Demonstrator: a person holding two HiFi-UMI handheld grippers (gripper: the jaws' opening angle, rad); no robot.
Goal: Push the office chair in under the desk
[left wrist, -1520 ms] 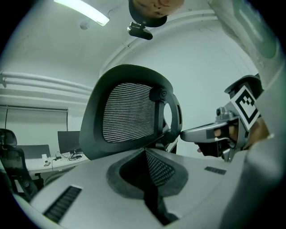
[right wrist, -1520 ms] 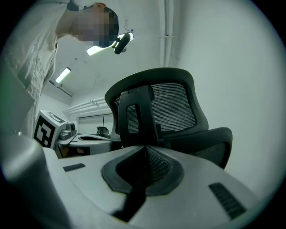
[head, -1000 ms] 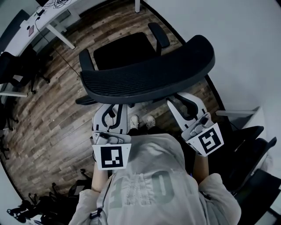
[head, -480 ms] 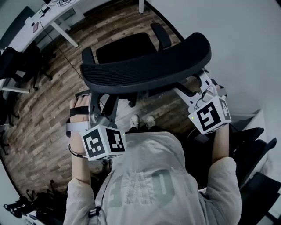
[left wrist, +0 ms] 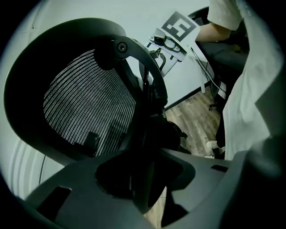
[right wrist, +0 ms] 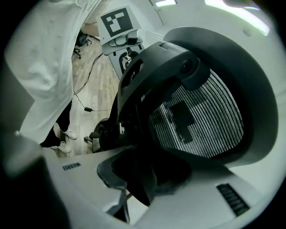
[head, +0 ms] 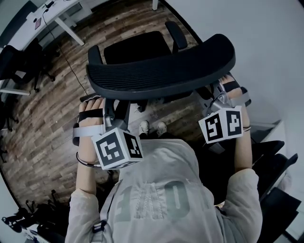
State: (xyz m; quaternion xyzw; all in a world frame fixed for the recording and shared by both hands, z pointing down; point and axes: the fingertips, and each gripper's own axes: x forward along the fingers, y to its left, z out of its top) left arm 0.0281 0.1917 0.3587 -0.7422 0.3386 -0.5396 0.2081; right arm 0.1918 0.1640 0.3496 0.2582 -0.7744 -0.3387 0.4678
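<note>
The black office chair stands in front of me, its mesh backrest [head: 161, 71] toward me and its seat [head: 137, 47] beyond. My left gripper [head: 111, 114] is at the backrest's lower left. Its jaws are closing, and the black backrest frame [left wrist: 143, 116] runs between them and fills the gap. My right gripper [head: 219, 95] is at the backrest's lower right edge. Its jaws are also closing, with the frame [right wrist: 138, 103] between them. In the gripper views the left gripper [left wrist: 145, 179] and right gripper [right wrist: 143, 179] each sit round a dark strut.
A white desk [head: 52, 12] with cables stands at the far upper left, and a white leg [head: 154, 4] shows at the top edge. A white wall [head: 270, 52] runs along the right. More black chairs stand at the lower right [head: 275, 166] and left [head: 14, 71]. The floor [head: 42, 128] is wood.
Both grippers rose from below the backrest and spread to its left and right edges. Their jaws opened and now sit round the frame. The chair has barely shifted.
</note>
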